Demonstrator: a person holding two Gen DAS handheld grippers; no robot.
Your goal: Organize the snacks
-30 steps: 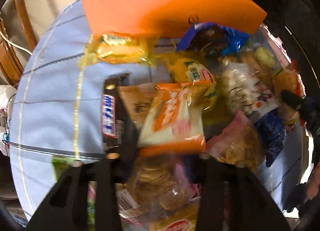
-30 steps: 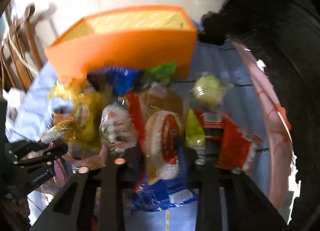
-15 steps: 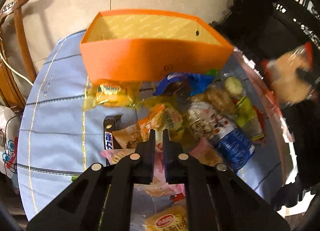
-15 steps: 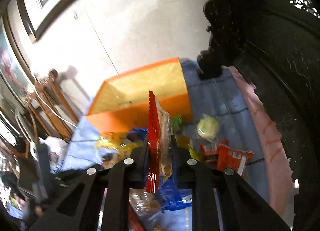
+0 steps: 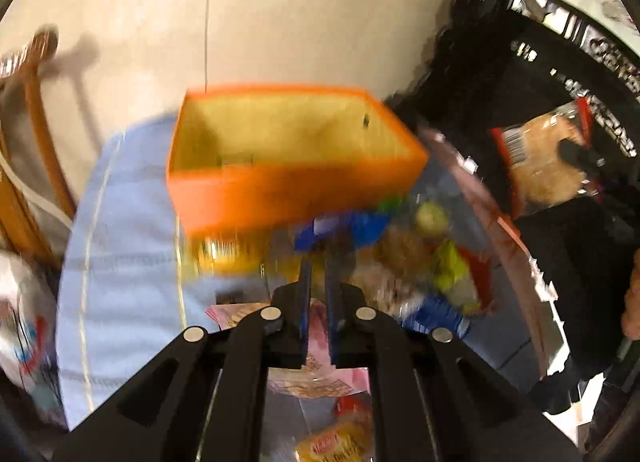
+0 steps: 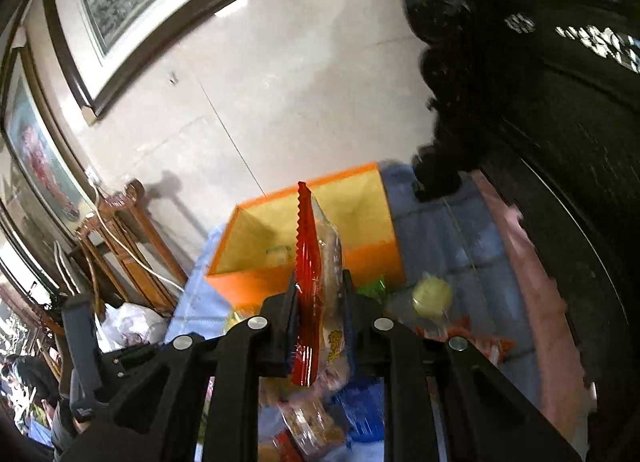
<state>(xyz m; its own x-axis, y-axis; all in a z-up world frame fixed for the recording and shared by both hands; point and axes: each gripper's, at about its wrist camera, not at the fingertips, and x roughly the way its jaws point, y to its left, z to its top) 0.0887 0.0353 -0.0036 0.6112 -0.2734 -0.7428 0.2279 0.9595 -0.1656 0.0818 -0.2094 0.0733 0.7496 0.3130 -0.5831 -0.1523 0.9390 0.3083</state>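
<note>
Left wrist view: the left gripper hangs above the snack pile, tilted down toward it.
Left jaws: pressed together; whether a thin wrapper is pinched between them I cannot tell.
Orange box: open, on the blue tablecloth, just behind the pile.
Right gripper: raised, clamped on a clear snack bag with red edge, held upright.
Bag position: in front of the box opening, above the table.

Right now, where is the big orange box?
In both wrist views the orange box sits open on the blue tablecloth near the wall, just behind the snack pile.
</note>
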